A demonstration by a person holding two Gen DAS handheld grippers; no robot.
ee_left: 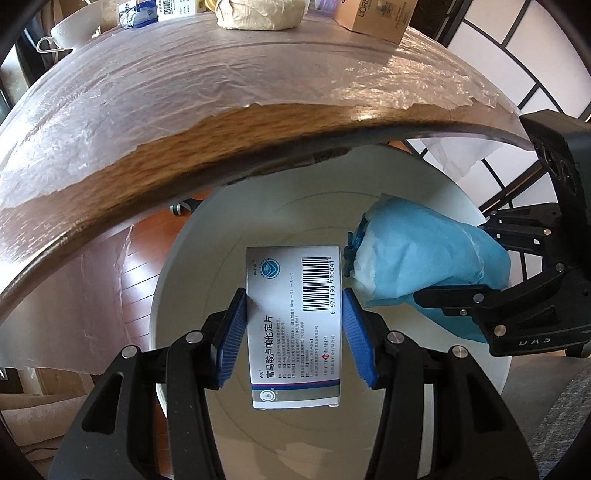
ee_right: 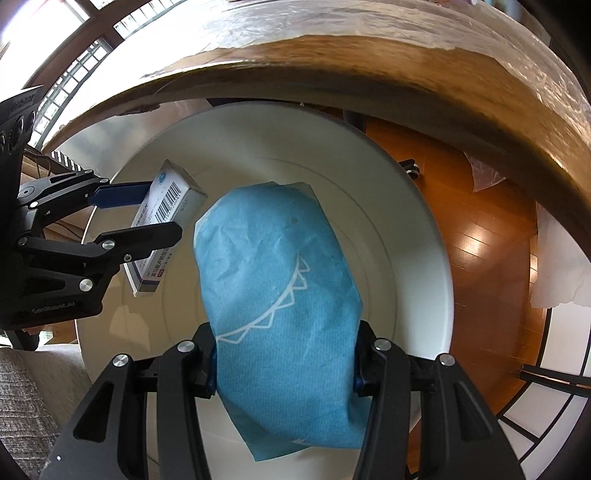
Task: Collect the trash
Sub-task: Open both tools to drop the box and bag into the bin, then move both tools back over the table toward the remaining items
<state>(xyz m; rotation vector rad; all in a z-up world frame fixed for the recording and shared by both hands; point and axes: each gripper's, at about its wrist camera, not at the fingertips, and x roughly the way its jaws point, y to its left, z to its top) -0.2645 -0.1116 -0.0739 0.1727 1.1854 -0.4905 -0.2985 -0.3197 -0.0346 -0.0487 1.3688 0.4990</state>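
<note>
**Both grippers loaded above the bin**

Presently, the left gripper [ee_left: 293, 328] is clamped on a white medicine box [ee_left: 293, 325], blue pads pressing its two long sides; barcode face up, centre of the left wrist view. The right gripper [ee_right: 284, 365] grips a crumpled blue paper bundle [ee_right: 280, 295] with a white zigzag print, filling the middle of the right wrist view. Both items hang over the open mouth of a white round bin [ee_left: 177, 280], neither touching its walls that I can tell. Bin sits partly under the edge of a wooden table [ee_left: 147, 170] covered in clear plastic film [ee_left: 184, 81]. Upper edge, left view: a tan carton [ee_left: 376, 14] and a pale wrapped lump [ee_left: 258, 14] on the tabletop. Wood floor [ee_right: 480, 240] at right.
</note>
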